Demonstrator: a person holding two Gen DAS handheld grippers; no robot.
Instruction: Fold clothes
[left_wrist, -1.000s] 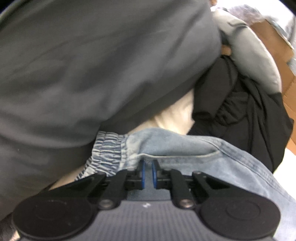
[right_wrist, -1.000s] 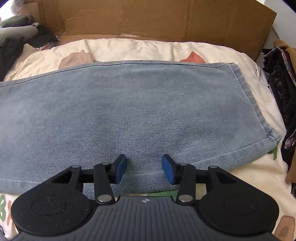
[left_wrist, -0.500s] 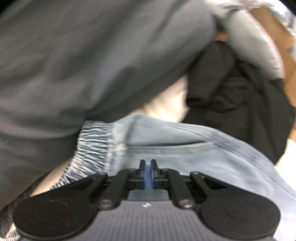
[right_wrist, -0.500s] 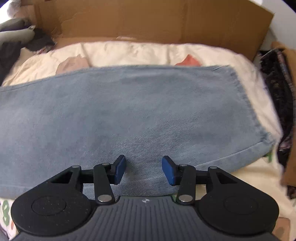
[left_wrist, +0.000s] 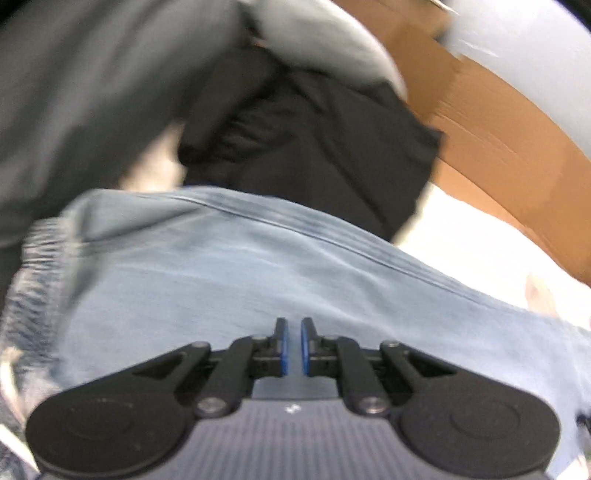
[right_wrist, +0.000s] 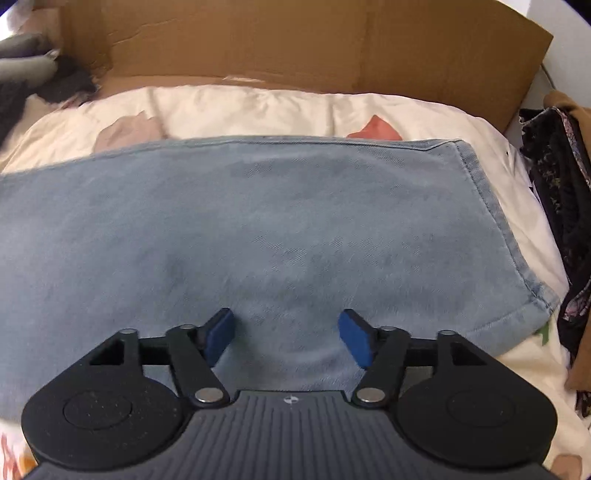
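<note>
The light-blue jeans (right_wrist: 258, 229) lie flat across a cream bedcover (right_wrist: 258, 107), leg portion spread in the right wrist view, hem (right_wrist: 491, 236) toward the right side of that view. The elasticated waistband (left_wrist: 40, 280) shows at the left of the left wrist view.

Handling, as a judgement: denim is soft but fairly heavy and dense. It should hold a crease, slide little on the bedcover and sag between two grip points. Thick doubled edges, namely hem, side seam (left_wrist: 332, 240) and waistband, offer the firmest hold; a pinch in mid-panel lifts one layer only.

The left gripper (left_wrist: 292, 345) has its pads nearly pressed together with a sliver of denim visible in the gap; it appears to pinch the fabric near the waist end, though blur prevents certainty. The right gripper (right_wrist: 288, 334) hovers over the lower leg edge with its jaws opening; denim lies beneath the spread fingers (right_wrist: 219, 334), but nothing is clamped.

Containers: a cardboard wall (right_wrist: 295, 40) stands behind the bedcover; whether it forms a box cannot be determined. Dark garments (left_wrist: 306, 147) are piled beyond the jeans. Patterned clothing (right_wrist: 557, 206) hangs just beside the hem.
</note>
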